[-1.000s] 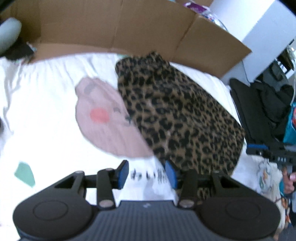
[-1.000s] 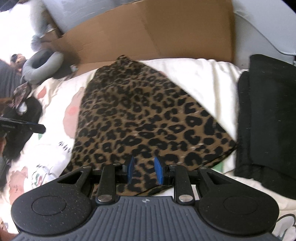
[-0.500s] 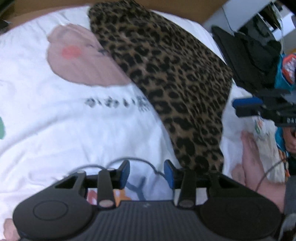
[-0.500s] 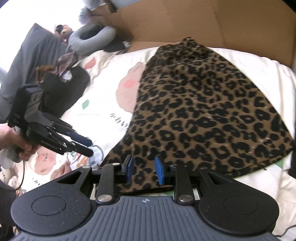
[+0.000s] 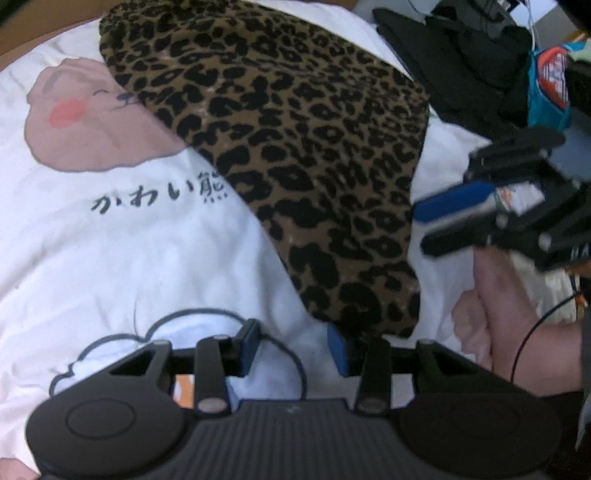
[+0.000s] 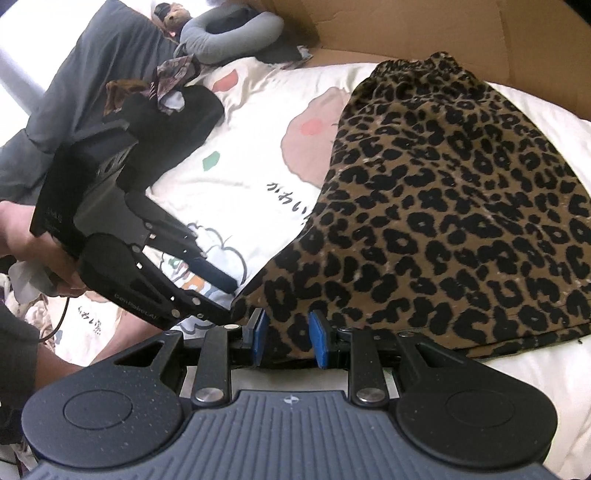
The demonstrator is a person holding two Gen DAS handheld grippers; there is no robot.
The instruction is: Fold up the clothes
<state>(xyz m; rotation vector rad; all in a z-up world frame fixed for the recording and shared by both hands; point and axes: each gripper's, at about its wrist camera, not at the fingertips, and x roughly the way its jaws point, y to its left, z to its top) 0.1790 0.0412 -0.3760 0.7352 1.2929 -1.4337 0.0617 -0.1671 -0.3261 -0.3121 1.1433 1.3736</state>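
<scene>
- Both tools have been brought down from a higher, farther view to the near hem of the skirt [image 6: 454, 206], which is now seen close up.
- Left tool [image 5: 293, 347] is held with its jaws parted and nothing between them; its right pad sits just at the skirt's near-left corner, the rest over the white bedsheet [image 5: 129, 258].
- Right tool [image 6: 288, 339] is seen parted too, astride the hem near the same corner, with leopard cloth in the gap; the pads are not seen pressing on it, so it is judged ungripped.
- In the right view, the left tool's fingertip is now seen beside that corner, where earlier it was well apart.
- Skirt lies flat on the bed, waistband toward the cardboard [image 6: 424, 26], still unfolded.
- Next, a pinch at the hem is probably called for, so the lower edge can be lifted toward the waistband.
- A thin-cloth miss, or catching the sheet too, is the risk.
</scene>
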